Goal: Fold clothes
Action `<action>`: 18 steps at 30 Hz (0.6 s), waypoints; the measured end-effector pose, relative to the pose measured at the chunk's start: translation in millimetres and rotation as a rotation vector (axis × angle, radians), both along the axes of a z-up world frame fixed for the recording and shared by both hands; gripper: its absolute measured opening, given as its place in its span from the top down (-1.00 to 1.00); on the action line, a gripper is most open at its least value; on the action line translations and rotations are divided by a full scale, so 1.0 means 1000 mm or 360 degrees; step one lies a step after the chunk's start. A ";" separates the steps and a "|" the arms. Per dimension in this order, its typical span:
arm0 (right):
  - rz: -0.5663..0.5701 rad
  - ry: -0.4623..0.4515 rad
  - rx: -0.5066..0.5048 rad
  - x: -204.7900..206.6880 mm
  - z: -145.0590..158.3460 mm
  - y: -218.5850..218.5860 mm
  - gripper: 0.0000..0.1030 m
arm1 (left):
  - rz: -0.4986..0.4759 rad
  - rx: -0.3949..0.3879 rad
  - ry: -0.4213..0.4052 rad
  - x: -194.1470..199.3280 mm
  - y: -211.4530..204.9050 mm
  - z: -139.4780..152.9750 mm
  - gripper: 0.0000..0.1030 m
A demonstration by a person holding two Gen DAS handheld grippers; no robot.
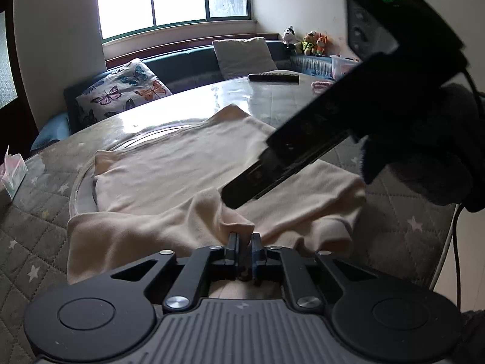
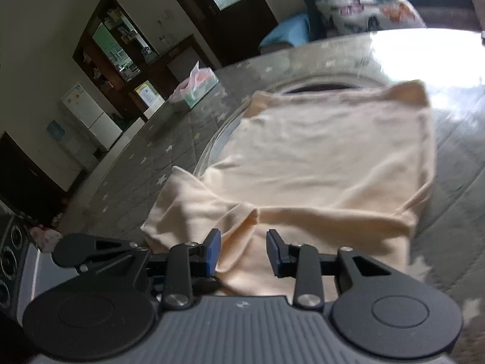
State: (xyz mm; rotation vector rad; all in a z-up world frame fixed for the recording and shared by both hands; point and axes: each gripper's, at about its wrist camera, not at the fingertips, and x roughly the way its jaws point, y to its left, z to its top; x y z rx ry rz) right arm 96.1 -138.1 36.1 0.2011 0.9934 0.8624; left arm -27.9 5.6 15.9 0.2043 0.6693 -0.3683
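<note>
You are looking across a round table covered with a grey quilted, star-printed cloth under a clear glossy sheet. A cream-coloured garment lies spread across the middle of it, partly over a round glass turntable, with its near edge bunched into folds close to you.

Your left gripper points down at that near edge. Its jaws stand almost together with only a thin gap, and a raised pinch of the cream fabric sits right at the tips; you cannot tell whether the pads actually press it.

Your right gripper hangs just over the same near edge, its blue-padded jaws parted about a third of the way. Fabric lies beneath and between them, but the pads do not press on it. In the left wrist view this gripper reaches in from the upper right, its dark fingers above the garment.

A tissue pack sits at the table's left side, and a remote control lies at the far edge. Beyond, a butterfly-print cushion rests on a bench below a window.
</note>
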 end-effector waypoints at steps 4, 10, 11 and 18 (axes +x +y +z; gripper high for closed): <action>-0.0026 0.0087 0.0007 0.006 -0.011 0.010 0.35 | 0.0017 0.0006 -0.0037 -0.010 0.011 0.005 0.47; -0.0026 0.0073 -0.0038 0.002 -0.016 0.023 0.38 | 0.0203 0.0028 -0.0075 -0.020 0.046 0.011 0.31; -0.0026 0.0068 -0.0047 0.001 -0.016 0.024 0.38 | 0.0244 0.0032 -0.0080 -0.022 0.053 0.011 0.28; -0.0033 0.0054 -0.0103 -0.003 -0.012 0.027 0.90 | 0.0539 0.0077 -0.0037 -0.025 0.091 0.001 -0.08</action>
